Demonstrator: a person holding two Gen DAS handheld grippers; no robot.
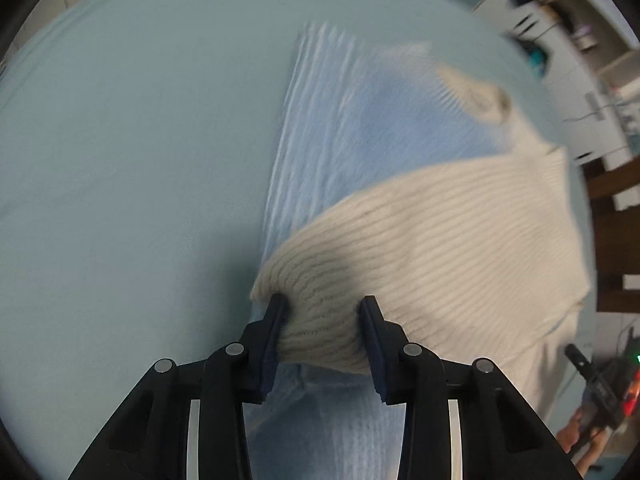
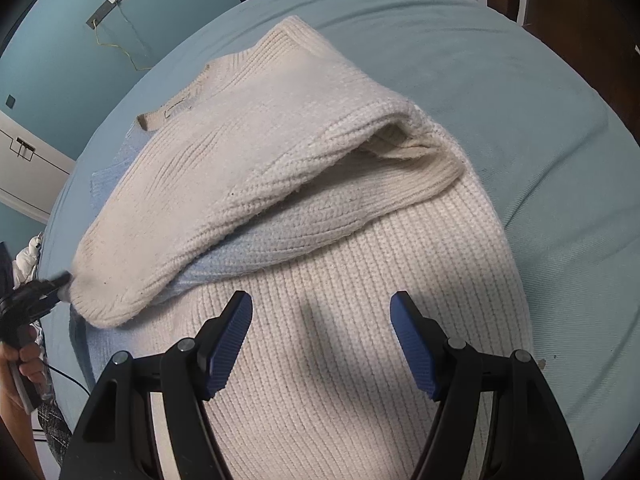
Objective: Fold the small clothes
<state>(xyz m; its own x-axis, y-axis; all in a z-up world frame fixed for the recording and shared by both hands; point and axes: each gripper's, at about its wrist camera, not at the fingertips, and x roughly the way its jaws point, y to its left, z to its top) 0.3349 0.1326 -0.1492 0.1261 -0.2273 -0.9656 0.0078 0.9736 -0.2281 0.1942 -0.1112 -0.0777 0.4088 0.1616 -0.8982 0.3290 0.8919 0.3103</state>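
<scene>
A ribbed knit sweater point(image 2: 344, 320), cream with a pale blue band, lies flat on the teal bed cover point(image 2: 540, 128). Its cream sleeve point(image 2: 240, 168) is drawn across the body toward the left. In the left wrist view my left gripper point(image 1: 323, 306) is shut on the sleeve's end point(image 1: 320, 312), the knit bunched between both pads, over the blue part point(image 1: 340, 128) of the sweater. From the right wrist view, that same gripper point(image 2: 60, 280) shows at the far left edge. My right gripper point(image 2: 322, 320) hangs open above the sweater's cream body, with nothing between its fingers.
A person's hand point(image 2: 20, 364) holds the left tool beside the bed's left edge. Wooden furniture point(image 1: 612, 240) and white shelves point(image 1: 568, 40) stand past the bed. A teal wall point(image 2: 60, 40) with sockets and a wire lies behind. Bare cover point(image 1: 120, 160) spreads left of the sweater.
</scene>
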